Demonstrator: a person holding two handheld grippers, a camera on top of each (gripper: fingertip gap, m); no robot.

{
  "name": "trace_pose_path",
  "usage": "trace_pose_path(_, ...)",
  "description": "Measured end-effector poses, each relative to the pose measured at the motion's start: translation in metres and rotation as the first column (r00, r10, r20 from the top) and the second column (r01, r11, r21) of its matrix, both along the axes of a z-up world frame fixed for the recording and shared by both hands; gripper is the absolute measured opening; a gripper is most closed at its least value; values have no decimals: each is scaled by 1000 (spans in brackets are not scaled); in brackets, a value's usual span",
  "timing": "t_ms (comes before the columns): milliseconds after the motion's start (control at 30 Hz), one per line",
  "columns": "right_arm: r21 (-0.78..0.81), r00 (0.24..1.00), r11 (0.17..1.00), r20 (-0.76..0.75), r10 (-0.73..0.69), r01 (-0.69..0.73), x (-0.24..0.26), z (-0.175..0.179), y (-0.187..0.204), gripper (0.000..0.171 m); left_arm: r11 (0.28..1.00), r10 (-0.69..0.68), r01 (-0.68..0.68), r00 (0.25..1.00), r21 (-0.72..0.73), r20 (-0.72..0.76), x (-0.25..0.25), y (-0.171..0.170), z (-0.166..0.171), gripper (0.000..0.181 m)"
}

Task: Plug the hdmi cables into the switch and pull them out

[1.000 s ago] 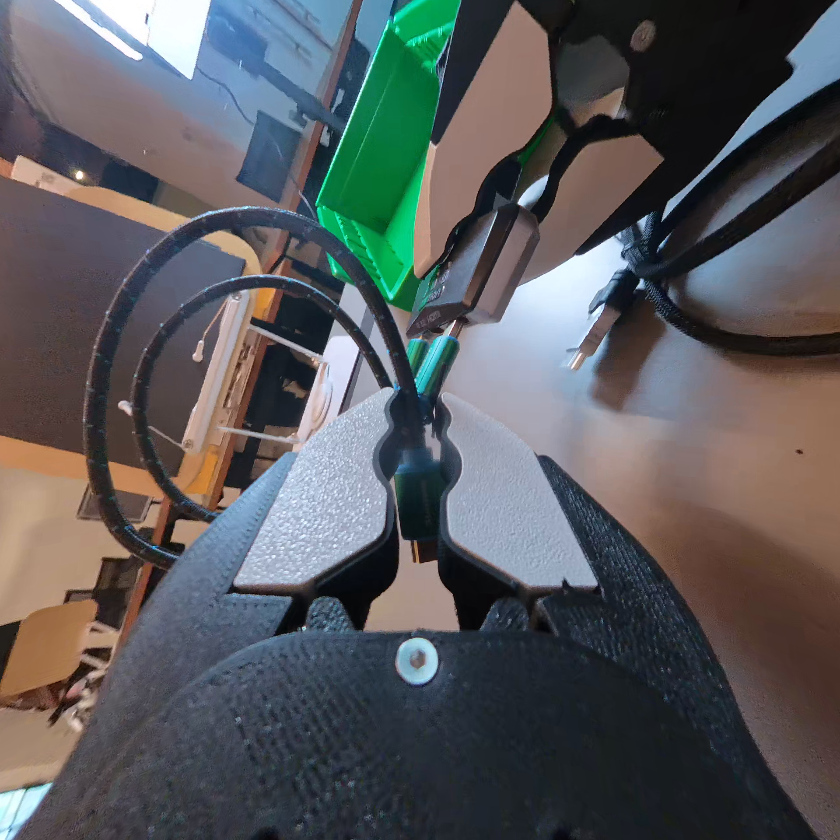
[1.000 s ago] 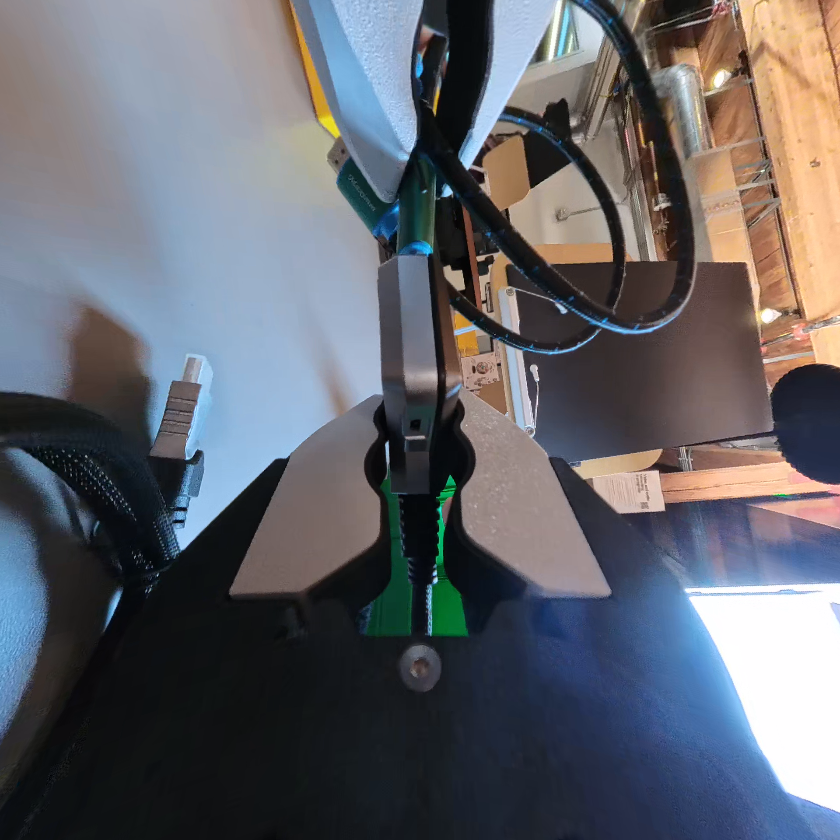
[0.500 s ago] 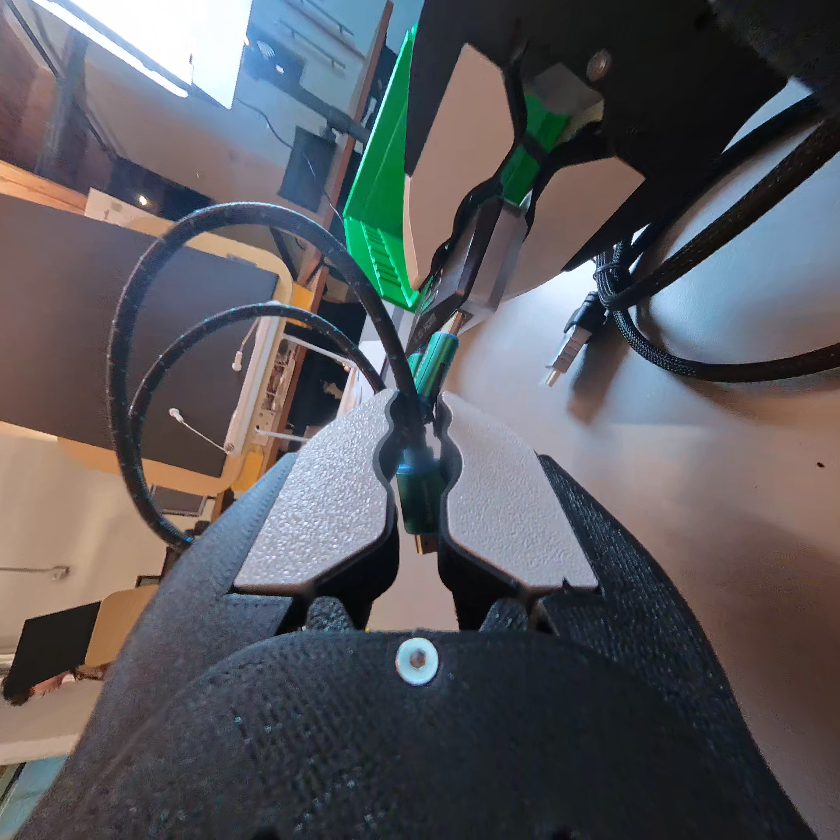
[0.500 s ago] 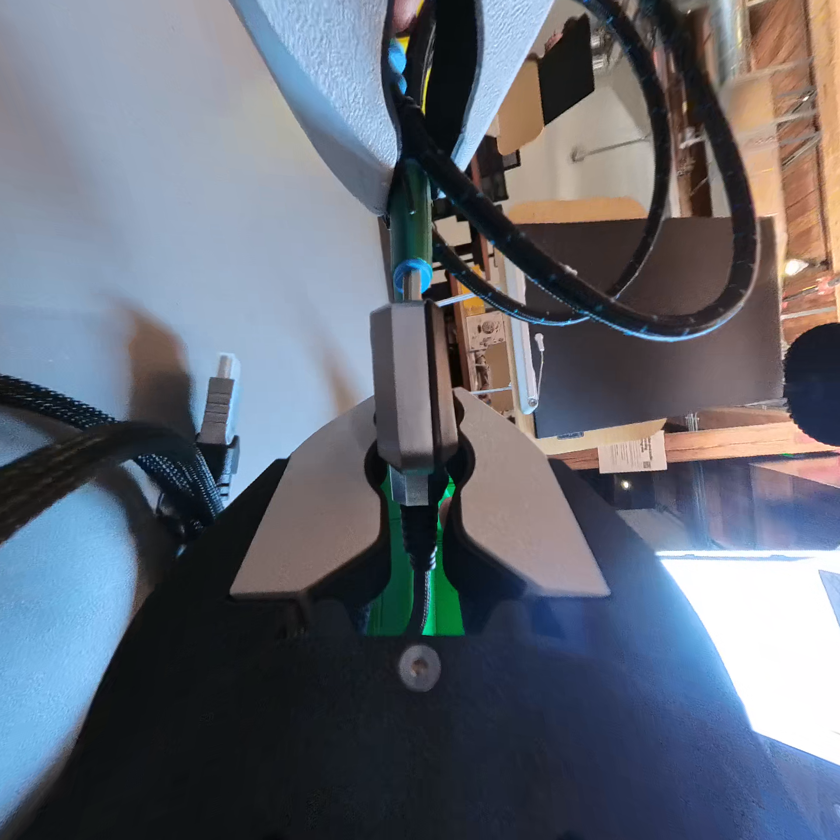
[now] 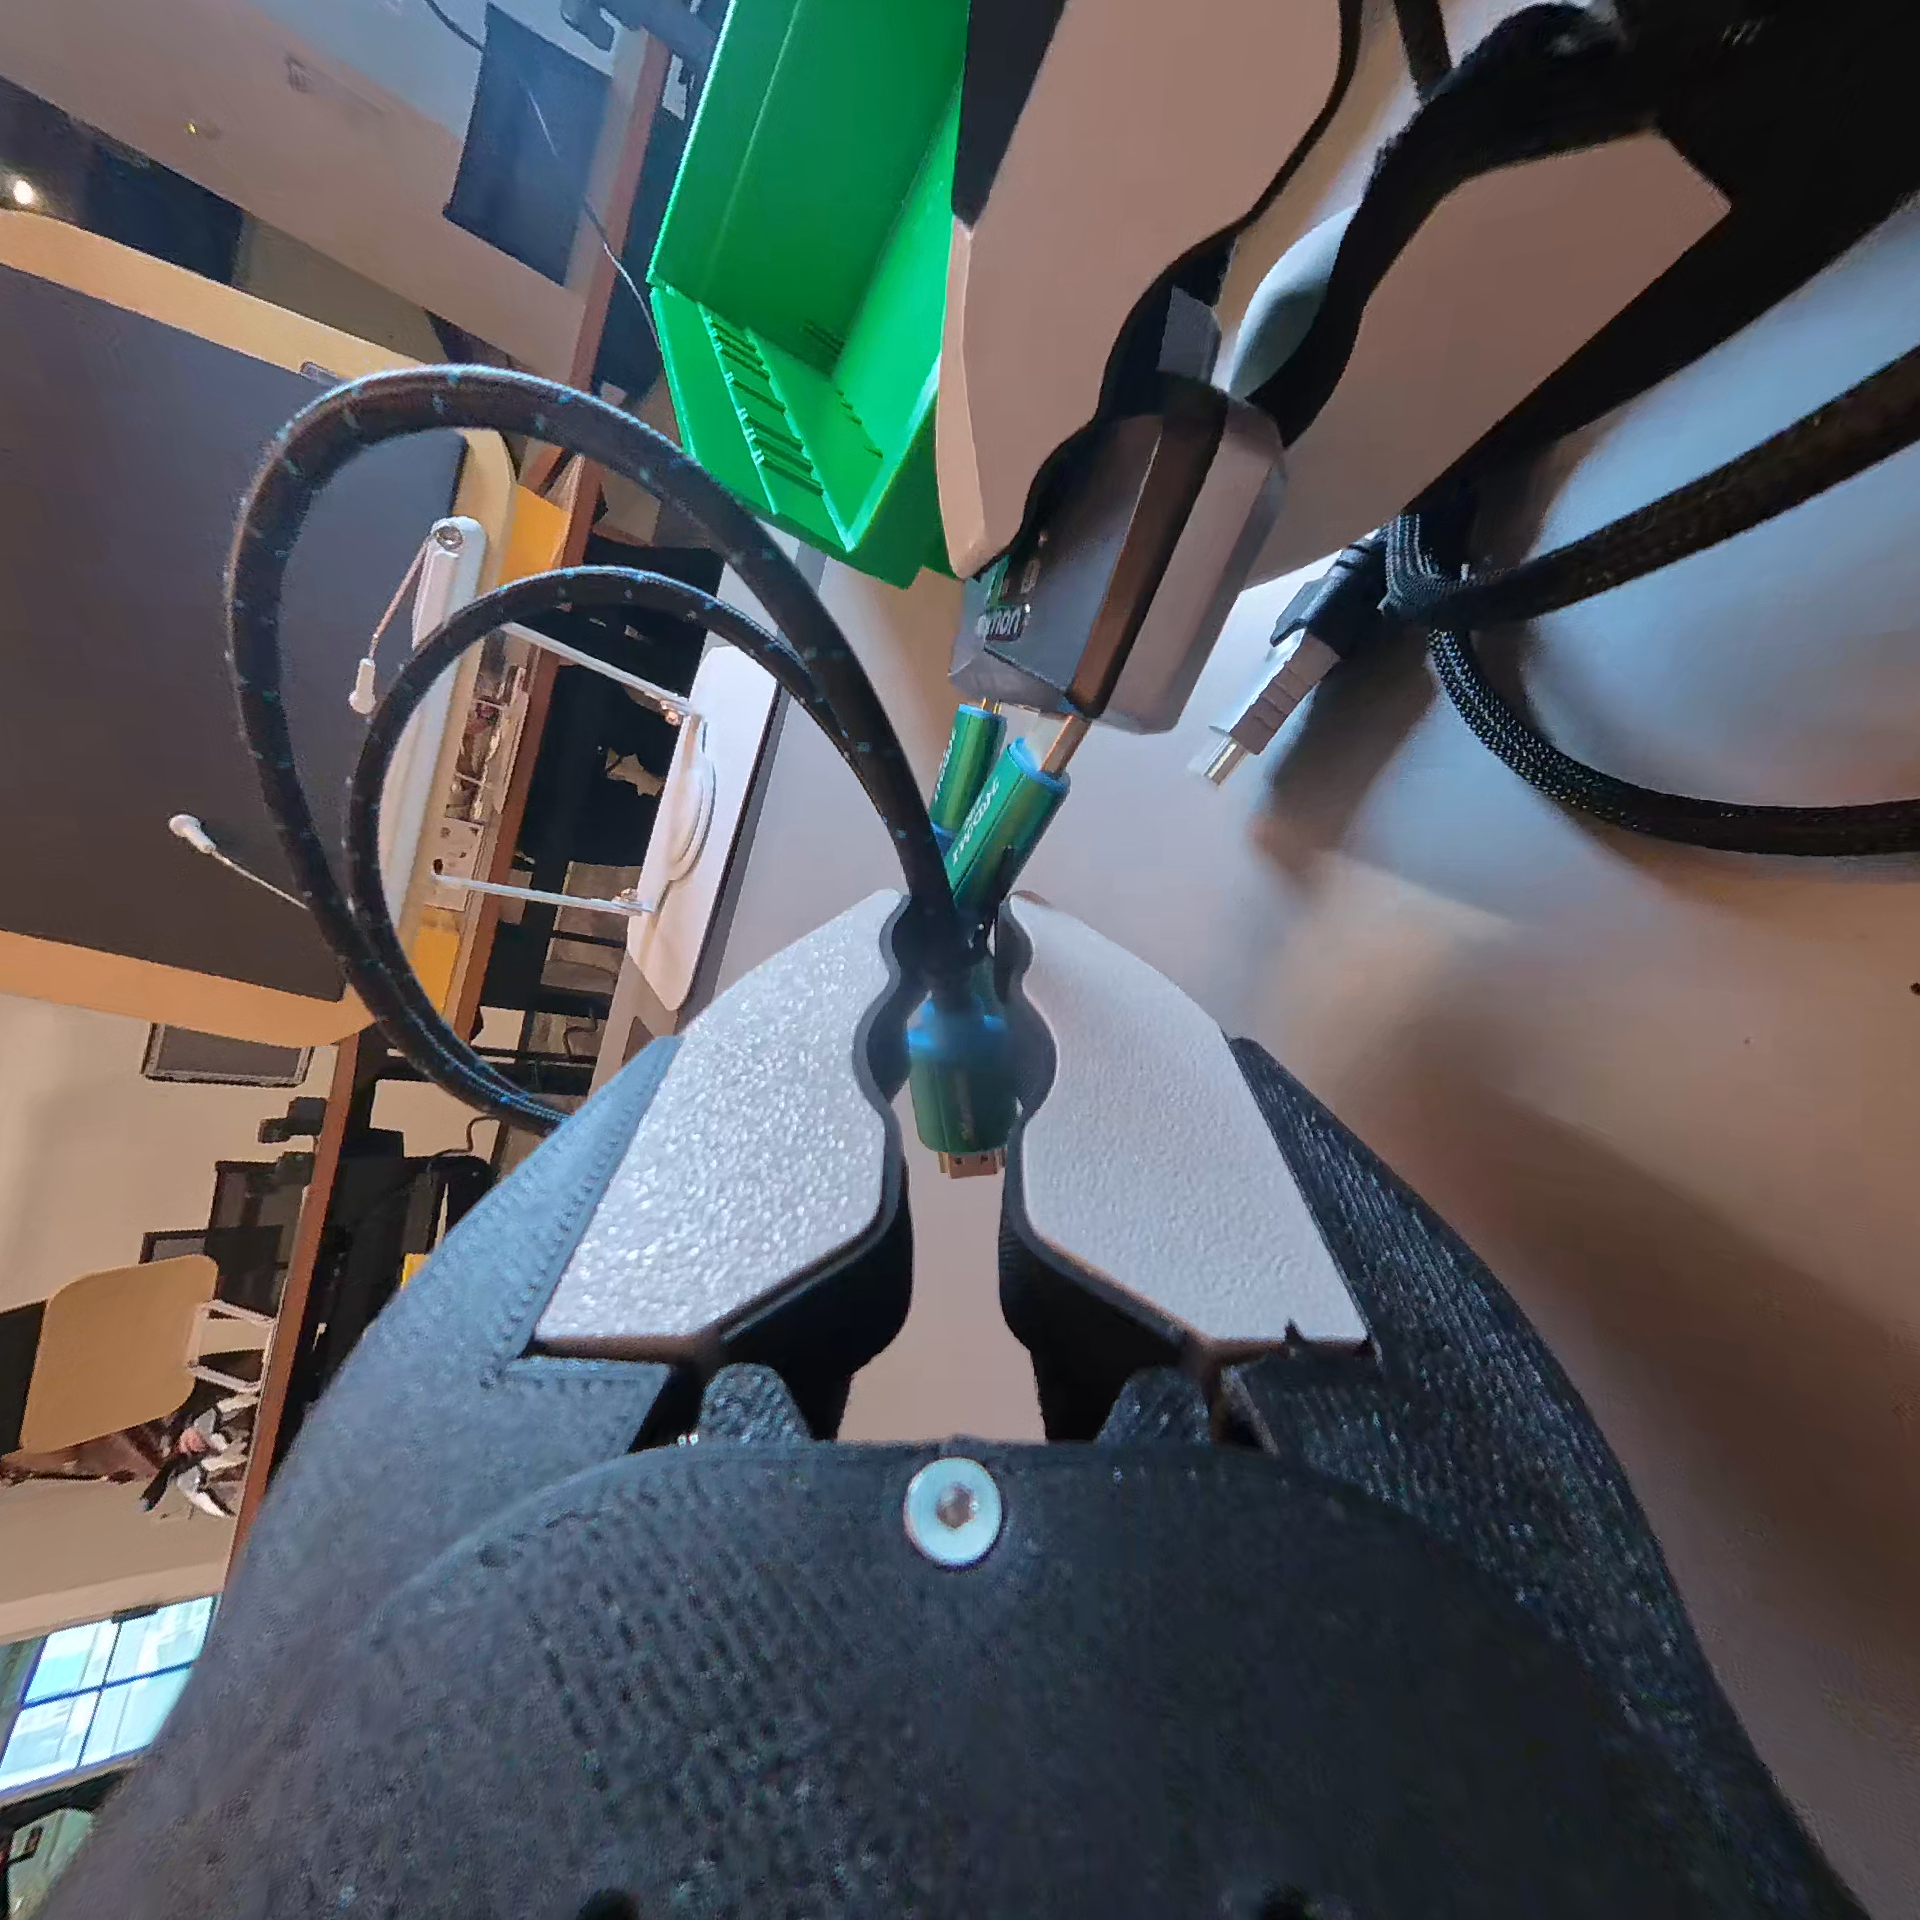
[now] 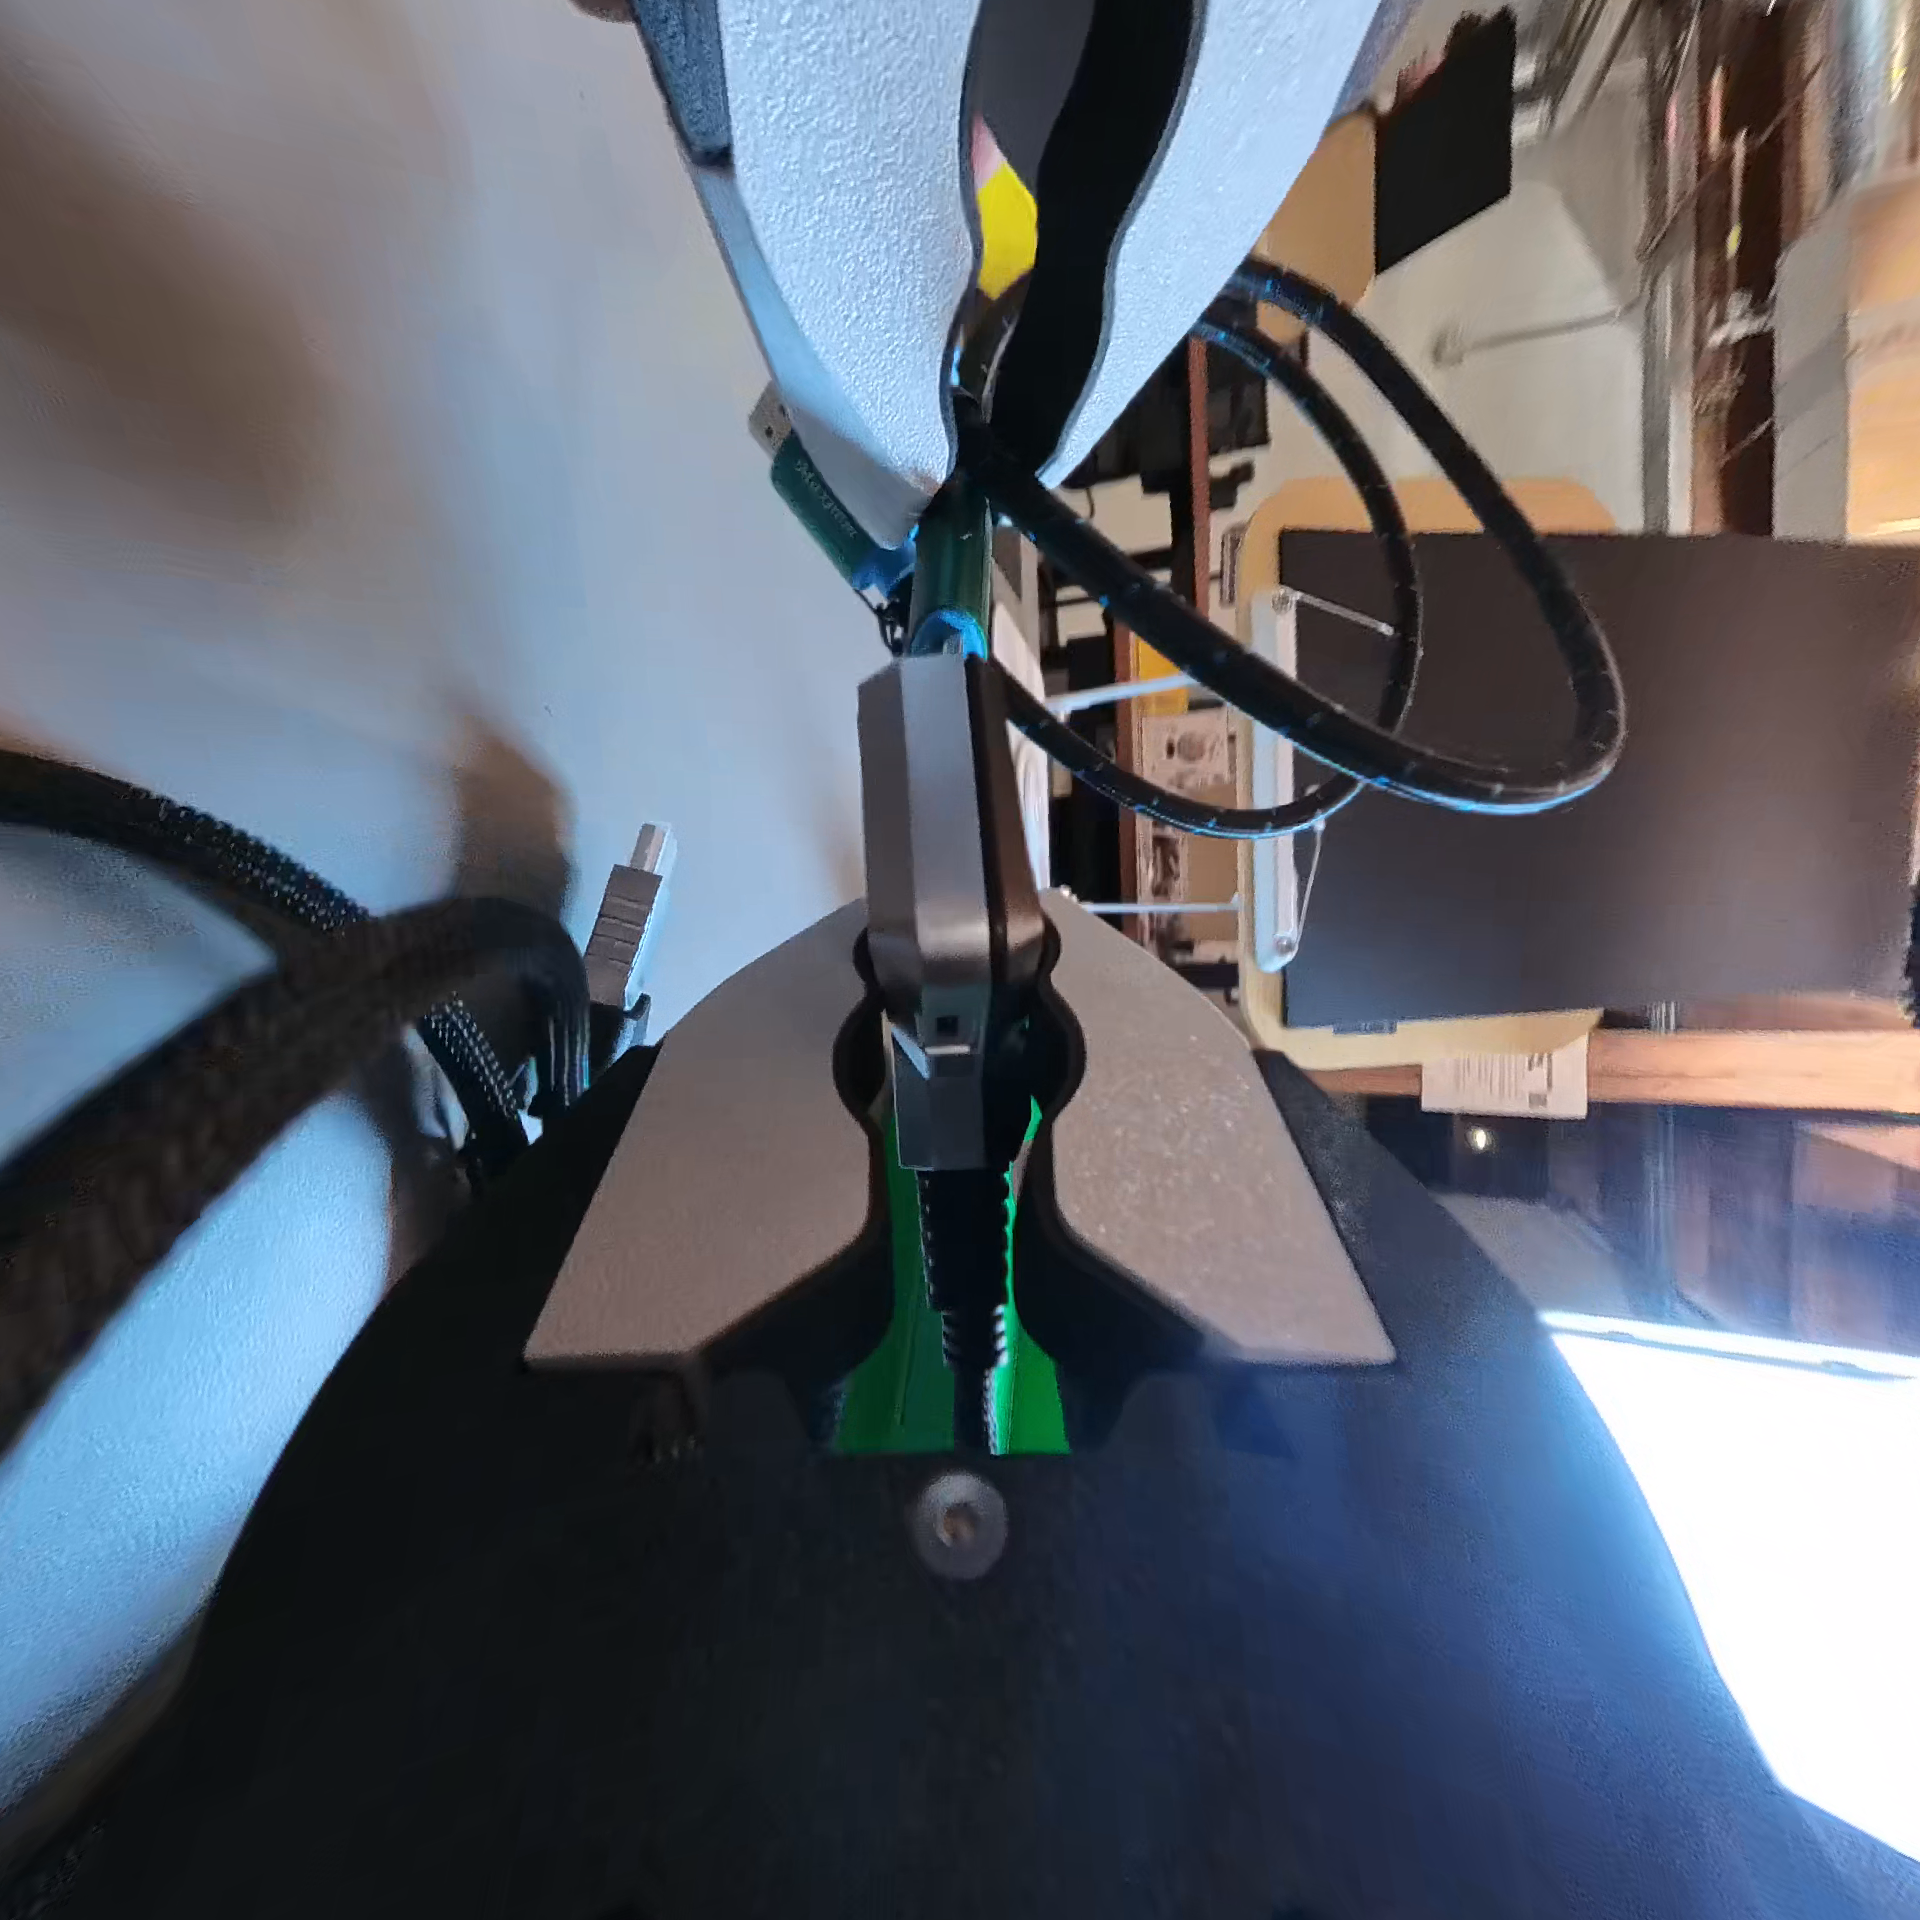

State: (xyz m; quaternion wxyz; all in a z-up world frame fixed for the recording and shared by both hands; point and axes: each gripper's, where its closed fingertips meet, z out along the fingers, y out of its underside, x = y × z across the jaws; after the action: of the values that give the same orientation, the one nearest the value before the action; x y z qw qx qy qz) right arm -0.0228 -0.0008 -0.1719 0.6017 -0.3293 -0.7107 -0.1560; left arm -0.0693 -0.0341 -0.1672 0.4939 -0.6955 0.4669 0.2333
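Spreading under both grippers, matte brown table point(image 5: 1558, 1039), green bin point(image 5: 810, 312) behind.

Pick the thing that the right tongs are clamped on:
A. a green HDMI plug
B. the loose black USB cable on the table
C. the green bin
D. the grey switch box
D: in the right wrist view the right tongs are shut on the grey switch box, while the left tongs hold a green HDMI plug.
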Motion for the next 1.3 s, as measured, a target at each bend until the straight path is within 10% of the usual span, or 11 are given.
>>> trace_pose_path(767,-139,938,940,204,-280,311,2,-29,23,22,946,123,-36,960,-323,252,-1,1,-23,13)
trace_pose_path(1300,-341,1000,940,1,27,-25,-8,-18,1,22,895,28,167,904,-413,426,7,-12,-25,13)
